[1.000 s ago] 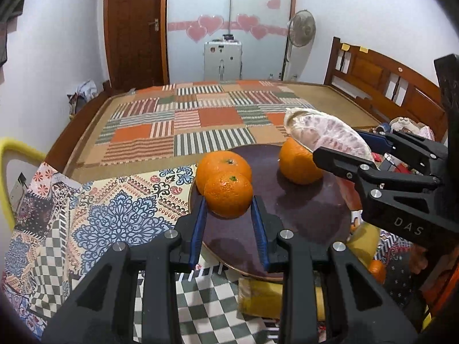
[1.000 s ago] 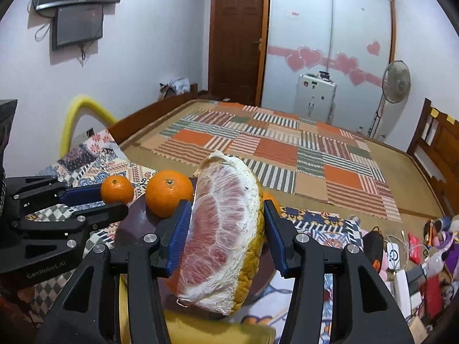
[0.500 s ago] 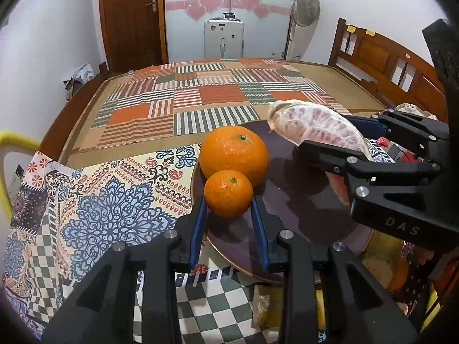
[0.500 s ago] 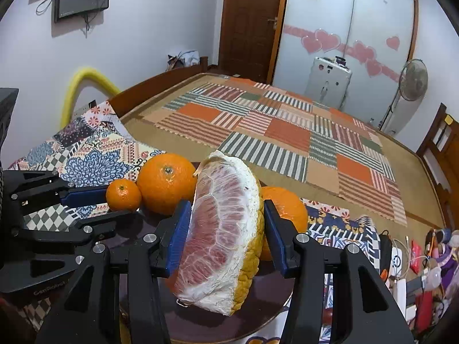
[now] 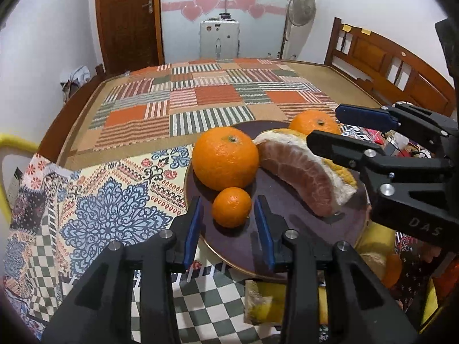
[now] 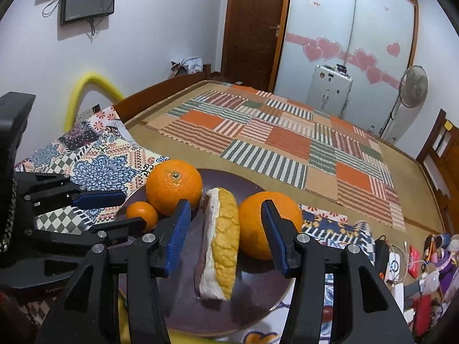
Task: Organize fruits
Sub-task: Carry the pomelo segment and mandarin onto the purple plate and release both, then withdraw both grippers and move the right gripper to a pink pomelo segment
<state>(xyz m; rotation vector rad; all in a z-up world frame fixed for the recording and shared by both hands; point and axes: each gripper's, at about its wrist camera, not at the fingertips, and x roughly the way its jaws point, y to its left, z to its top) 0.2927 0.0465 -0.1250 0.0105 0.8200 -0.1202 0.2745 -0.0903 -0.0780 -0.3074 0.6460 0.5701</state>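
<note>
- Left gripper: jaws parted wider than the small mandarin lying between the blue pads, with a gap on each side; nothing is gripped.
- Right gripper: jaws spread wide, astride the pomelo wedge without touching it; empty.
- Dark round plate carries all the fruit: the mandarin at 9 o'clock, a large orange just beside it at 10 o'clock, the wedge lying across the centre with its yellow rind up, a second orange at 2 o'clock touching the wedge.
- Plate sits on a patterned cloth.
- The right gripper's body reads "DAS" in the left wrist view.
</note>
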